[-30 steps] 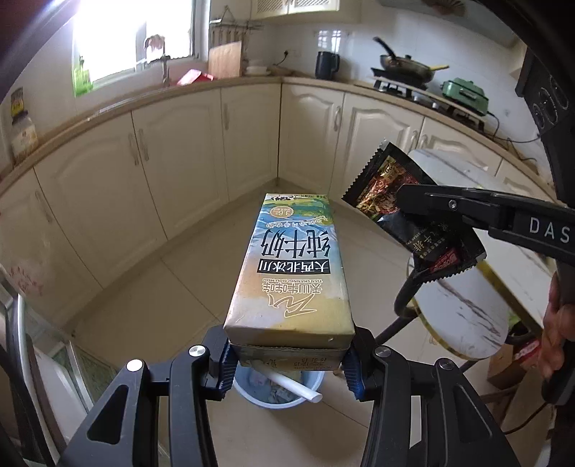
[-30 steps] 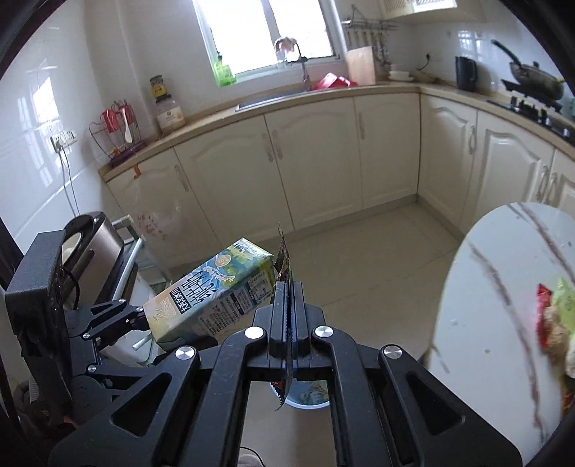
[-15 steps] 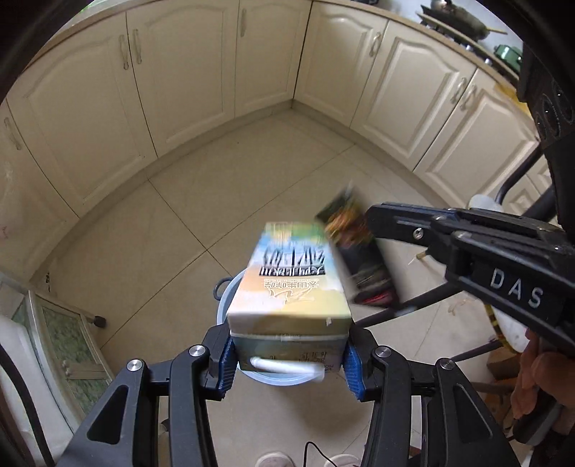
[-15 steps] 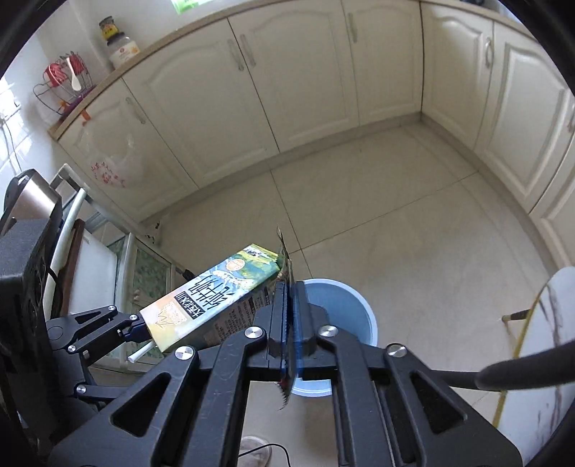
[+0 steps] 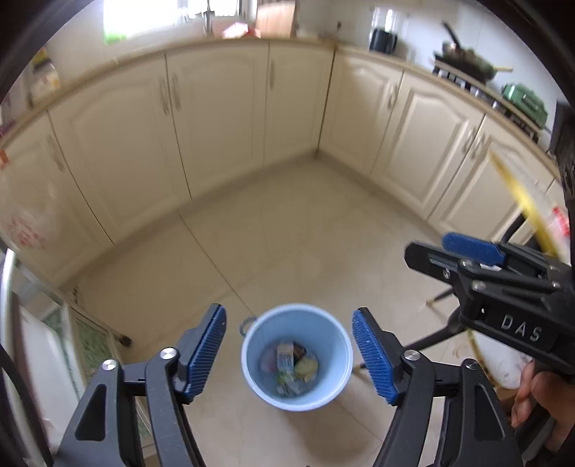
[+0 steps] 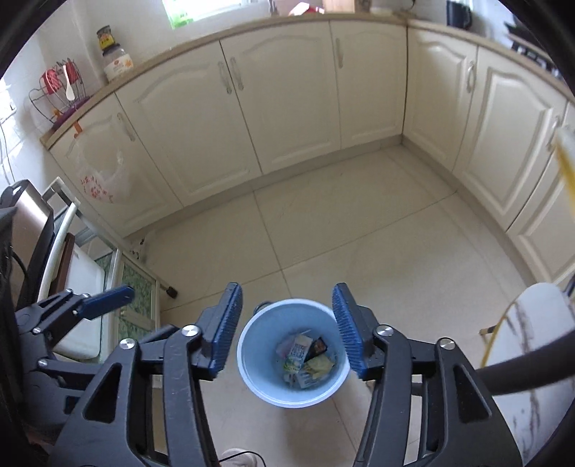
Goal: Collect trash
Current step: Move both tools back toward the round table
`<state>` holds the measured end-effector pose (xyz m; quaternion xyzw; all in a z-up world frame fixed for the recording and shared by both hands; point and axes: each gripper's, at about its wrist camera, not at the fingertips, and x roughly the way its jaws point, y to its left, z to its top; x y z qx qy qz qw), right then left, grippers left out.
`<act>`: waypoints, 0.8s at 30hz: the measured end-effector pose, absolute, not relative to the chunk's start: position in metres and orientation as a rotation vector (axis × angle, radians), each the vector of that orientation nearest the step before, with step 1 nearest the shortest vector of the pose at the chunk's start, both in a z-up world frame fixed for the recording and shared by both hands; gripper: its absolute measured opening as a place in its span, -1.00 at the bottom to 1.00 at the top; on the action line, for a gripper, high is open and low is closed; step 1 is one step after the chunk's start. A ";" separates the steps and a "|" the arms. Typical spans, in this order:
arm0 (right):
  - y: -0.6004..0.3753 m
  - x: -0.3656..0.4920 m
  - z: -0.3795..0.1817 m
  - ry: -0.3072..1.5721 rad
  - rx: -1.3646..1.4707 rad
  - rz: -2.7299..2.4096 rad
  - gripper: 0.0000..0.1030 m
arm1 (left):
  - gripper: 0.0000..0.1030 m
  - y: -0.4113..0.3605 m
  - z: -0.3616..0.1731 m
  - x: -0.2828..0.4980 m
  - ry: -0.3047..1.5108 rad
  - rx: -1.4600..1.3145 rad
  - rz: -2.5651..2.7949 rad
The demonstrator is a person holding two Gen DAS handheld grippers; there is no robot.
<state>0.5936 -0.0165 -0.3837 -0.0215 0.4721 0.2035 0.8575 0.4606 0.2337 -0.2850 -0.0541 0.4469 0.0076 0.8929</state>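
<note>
Above blue bin [image 5: 251,363], both claws opening, empty

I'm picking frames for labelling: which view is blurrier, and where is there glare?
Left wrist view: motion-smeared throughout, window blown out, bin contents soft. Right wrist view: sharper, carton in the bin legible as a shape; strong fisheye bending of cabinets in both.

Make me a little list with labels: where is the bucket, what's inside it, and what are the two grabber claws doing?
bin: round light-blue plastic bucket standing on the beige tiled floor
inside: green-and-white milk carton, dark snack wrapper, other scraps too blurred to name
left gripper: above the bucket, jaws opening, nothing between them
right gripper: above the bucket, jaws opening, nothing between them
surroundings: cream kitchen cabinets behind
</note>
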 end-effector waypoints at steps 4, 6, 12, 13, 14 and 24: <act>-0.032 0.563 -0.329 0.894 -0.050 0.406 0.10 | 0.47 0.220 -0.236 0.398 0.803 -0.091 0.050; -0.044 0.541 -0.297 0.830 -0.037 0.399 0.17 | 0.57 0.198 -0.212 0.364 0.742 -0.091 0.055; -0.083 0.471 -0.209 0.670 -0.028 0.358 0.47 | 0.85 0.148 -0.155 0.255 0.564 -0.046 0.066; -0.091 0.458 -0.195 0.643 -0.020 0.348 0.50 | 0.87 0.129 -0.155 0.223 0.540 -0.044 0.067; -0.097 0.446 -0.182 0.619 -0.018 0.333 0.61 | 0.90 0.118 -0.147 0.202 0.521 -0.043 0.085; -0.166 0.310 -0.064 0.374 0.011 0.185 1.00 | 0.99 0.026 -0.108 0.012 0.319 -0.018 0.102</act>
